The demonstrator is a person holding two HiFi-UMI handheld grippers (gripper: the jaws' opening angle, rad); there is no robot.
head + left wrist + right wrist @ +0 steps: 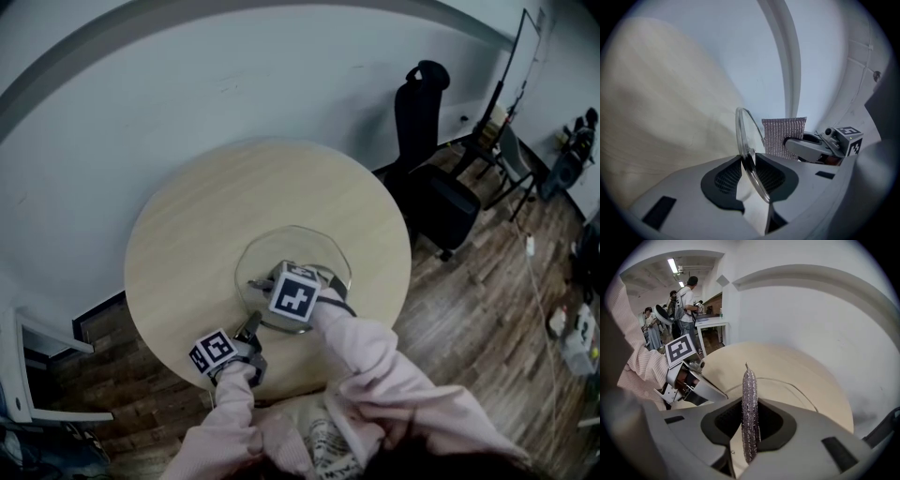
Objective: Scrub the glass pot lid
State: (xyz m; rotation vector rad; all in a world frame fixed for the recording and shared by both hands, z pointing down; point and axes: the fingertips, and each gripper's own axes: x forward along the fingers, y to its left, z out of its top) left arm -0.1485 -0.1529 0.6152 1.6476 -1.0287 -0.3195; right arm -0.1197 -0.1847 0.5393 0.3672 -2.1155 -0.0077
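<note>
The glass pot lid rests near the front of the round wooden table. My left gripper is shut on its near rim. In the left gripper view the lid stands edge-on between the black pads. My right gripper hovers over the lid, shut on a silver mesh scrub pad that sticks up between its jaws. That pad shows right beside the lid's face. Whether pad and glass touch, I cannot tell. The lid's rim curves behind the pad.
A black office chair stands off the table's far right on the wooden floor. A white frame sits at the left. Several people and a white table are in the background. The curved white wall lies beyond the table.
</note>
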